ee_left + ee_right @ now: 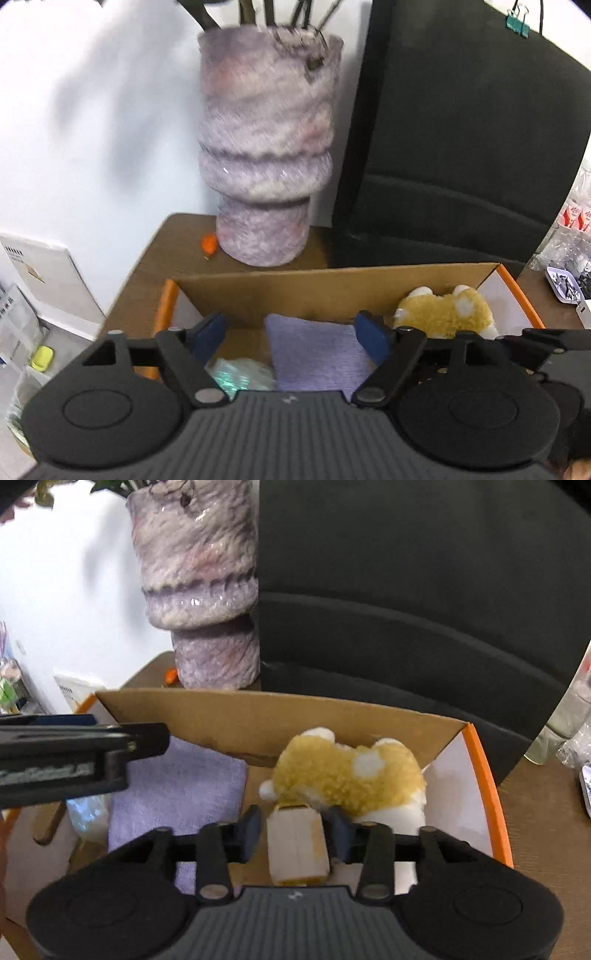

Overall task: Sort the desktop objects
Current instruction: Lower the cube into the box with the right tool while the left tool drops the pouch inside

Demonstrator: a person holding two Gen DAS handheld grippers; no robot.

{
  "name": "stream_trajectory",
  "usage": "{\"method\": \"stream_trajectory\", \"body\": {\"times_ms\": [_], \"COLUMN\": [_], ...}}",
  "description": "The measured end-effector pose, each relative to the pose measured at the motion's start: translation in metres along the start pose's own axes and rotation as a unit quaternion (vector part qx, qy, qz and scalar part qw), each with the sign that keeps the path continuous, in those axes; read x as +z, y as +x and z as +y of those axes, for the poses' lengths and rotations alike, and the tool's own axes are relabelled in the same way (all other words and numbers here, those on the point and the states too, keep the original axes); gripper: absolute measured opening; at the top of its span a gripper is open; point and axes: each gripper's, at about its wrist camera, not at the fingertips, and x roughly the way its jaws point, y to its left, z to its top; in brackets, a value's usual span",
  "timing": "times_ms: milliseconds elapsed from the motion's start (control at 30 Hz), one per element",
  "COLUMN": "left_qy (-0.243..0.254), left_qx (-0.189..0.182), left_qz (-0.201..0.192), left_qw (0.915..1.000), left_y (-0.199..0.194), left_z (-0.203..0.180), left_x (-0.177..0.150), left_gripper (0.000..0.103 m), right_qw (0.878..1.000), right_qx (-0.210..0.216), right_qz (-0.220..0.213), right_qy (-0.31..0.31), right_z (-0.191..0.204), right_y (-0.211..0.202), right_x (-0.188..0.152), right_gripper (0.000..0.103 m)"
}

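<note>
An open cardboard box (pixel 332 282) with an orange rim sits on a brown desk. Inside lie a folded purple cloth (pixel 317 358), a yellow-and-white plush toy (pixel 447 312) and a clear plastic packet (pixel 240 374). My left gripper (pixel 295 332) is open and empty, above the cloth. My right gripper (pixel 297 825) holds a pale beige block-shaped object (pixel 297 845) between its fingers, over the box (pixel 258 720) just in front of the plush toy (pixel 351 775). The cloth (pixel 177 790) lies to its left. The left gripper's side (pixel 74 753) shows at the left edge.
A tall fuzzy purple vase (pixel 266 147) stands behind the box, a small orange item (pixel 209 243) beside its base. A black chair back (pixel 461 129) fills the right rear. A tray of binder clips (pixel 567 282) and clear bottles (pixel 569 709) are at the far right.
</note>
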Motion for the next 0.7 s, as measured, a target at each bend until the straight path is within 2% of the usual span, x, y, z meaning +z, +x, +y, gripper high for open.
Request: {"method": "stream_trajectory", "body": {"times_ms": [67, 167, 233, 300, 500, 633, 700], "left_qy": [0.005, 0.013, 0.015, 0.019, 0.013, 0.012, 0.022], "left_qx": [0.016, 0.044, 0.07, 0.084, 0.097, 0.096, 0.082], "left_qz": [-0.002, -0.003, -0.001, 0.003, 0.011, -0.007, -0.023], "left_qw": [0.9999, 0.9989, 0.9974, 0.9963, 0.9951, 0.9953, 0.9961], "left_y": [-0.01, -0.027, -0.039, -0.051, -0.098, -0.141, -0.162], "left_z": [0.005, 0.013, 0.014, 0.015, 0.016, 0.014, 0.012], "left_x": [0.007, 0.013, 0.008, 0.0, -0.037, -0.073, -0.094], "left_gripper": [0.08, 0.086, 0.101, 0.102, 0.103, 0.103, 0.103], "right_qw": [1.0, 1.0, 1.0, 0.999, 0.999, 0.998, 0.997], "right_qx": [0.011, 0.001, -0.01, -0.024, -0.046, -0.042, -0.044], "right_qz": [-0.002, -0.014, -0.021, -0.03, -0.025, -0.04, -0.052], "right_qy": [0.012, 0.005, 0.001, 0.001, 0.004, 0.019, 0.024], "right_z": [-0.004, -0.007, -0.009, -0.012, -0.025, -0.03, -0.028], "right_y": [-0.007, -0.028, -0.046, -0.062, -0.101, -0.13, -0.144], "right_x": [0.006, 0.017, 0.023, 0.025, 0.004, -0.029, -0.051], "right_gripper": [0.047, 0.053, 0.062, 0.076, 0.077, 0.081, 0.081]}}
